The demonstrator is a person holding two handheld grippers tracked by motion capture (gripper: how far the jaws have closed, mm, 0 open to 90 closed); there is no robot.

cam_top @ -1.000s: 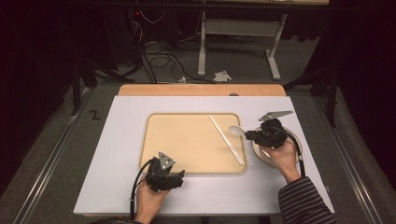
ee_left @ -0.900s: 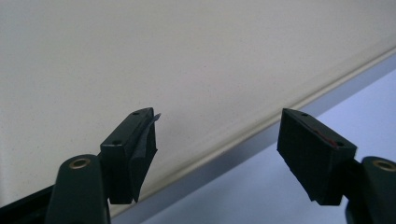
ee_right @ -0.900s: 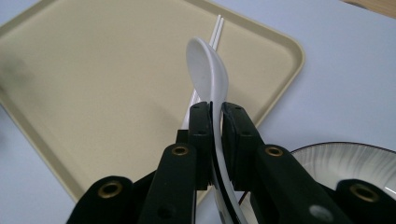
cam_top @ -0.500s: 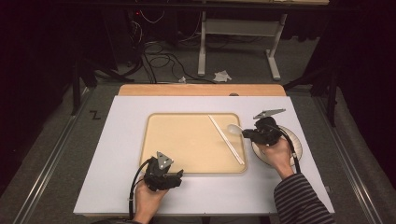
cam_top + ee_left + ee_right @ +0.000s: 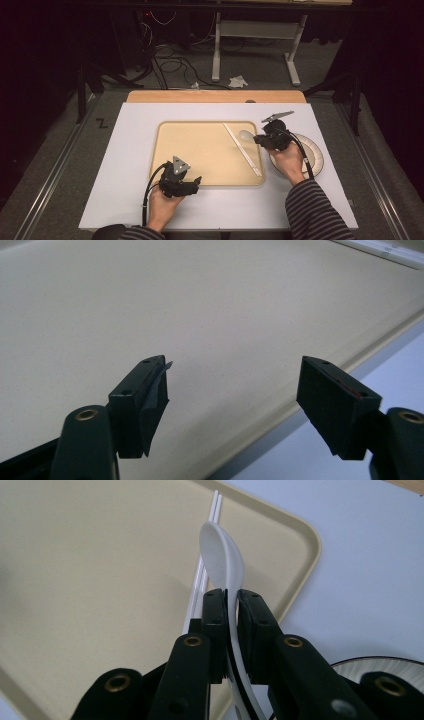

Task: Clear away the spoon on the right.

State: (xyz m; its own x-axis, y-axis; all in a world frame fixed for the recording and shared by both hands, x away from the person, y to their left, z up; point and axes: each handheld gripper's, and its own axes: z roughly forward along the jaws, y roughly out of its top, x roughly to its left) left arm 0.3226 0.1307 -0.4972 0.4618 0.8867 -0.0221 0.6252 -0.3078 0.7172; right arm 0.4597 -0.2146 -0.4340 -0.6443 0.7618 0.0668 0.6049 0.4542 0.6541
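Tongs in the person's right hand, the right gripper (image 5: 229, 602), are clenched on the handle of a white spoon (image 5: 222, 550); we see both black jaws pressing its thin stem from either side in the right gripper view. We note the spoon's bowl projecting beyond the jaw tips, above the right-hand part of a beige tray (image 5: 90, 580). In the high view the right gripper (image 5: 256, 139) sits at the tray's right edge, with the spoon (image 5: 246, 134) held just over the tray's upper right corner. We record a pair of white chopsticks (image 5: 242, 149) lying on the tray (image 5: 200, 145), running diagonally along its right side, just beside the spoon. A white plate (image 5: 312, 152) with a dark rim rests on the white table (image 5: 130, 150) to the right of the tray, partly under the right hand (image 5: 286, 161).

We find the left gripper (image 5: 196, 182) at the tray's near edge, held in the left hand (image 5: 162, 202). In the left gripper view its jaws stand wide apart, released, with the left gripper (image 5: 232, 385) grasping nothing and bare tray surface between the jaws. A cable (image 5: 150, 185) trails from it towards the person.
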